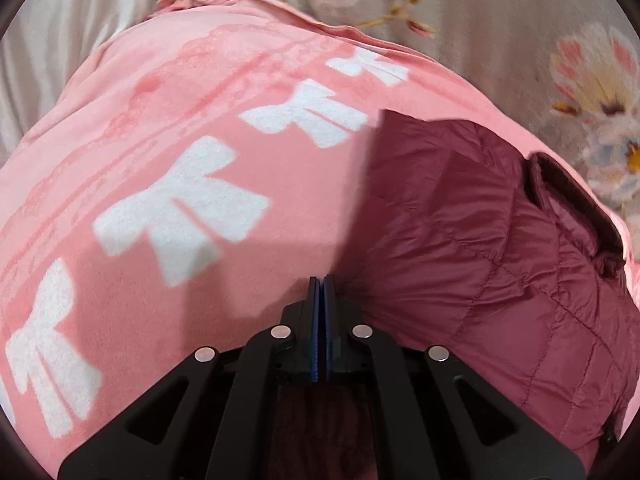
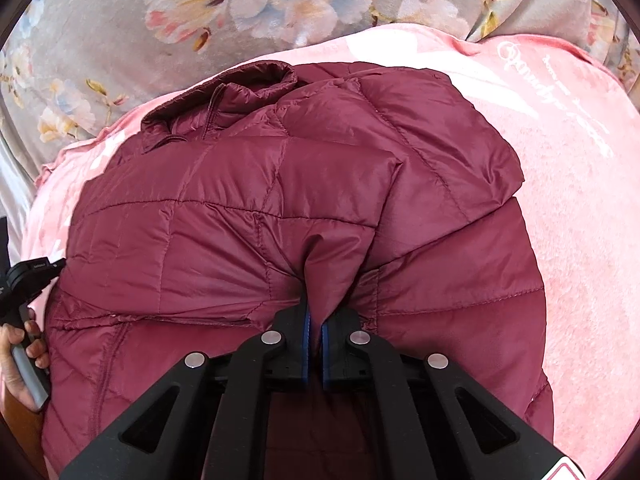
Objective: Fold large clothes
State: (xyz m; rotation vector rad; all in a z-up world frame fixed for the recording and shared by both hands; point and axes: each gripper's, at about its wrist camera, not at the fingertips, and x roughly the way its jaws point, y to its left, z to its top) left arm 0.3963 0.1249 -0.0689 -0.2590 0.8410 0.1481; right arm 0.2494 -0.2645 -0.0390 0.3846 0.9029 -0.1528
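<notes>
We grip maroon quilted puffer jacket (image 2: 280, 208) on pink fleece blanket (image 2: 580, 220): right gripper (image 2: 314, 340) fingers pinch hem fold; left gripper (image 1: 320, 320) fingers closed on jacket's left edge; collar (image 2: 240, 96) lies far ahead.

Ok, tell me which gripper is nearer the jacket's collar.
Left, though only by a little. The left gripper is shut at the jacket edge, on the collar side. The right gripper pinches a fold mid-hem, with the quilted body between it and the collar.

Jacket (image 2: 280, 200) hem beneath claw (image 2: 314, 320)
</notes>
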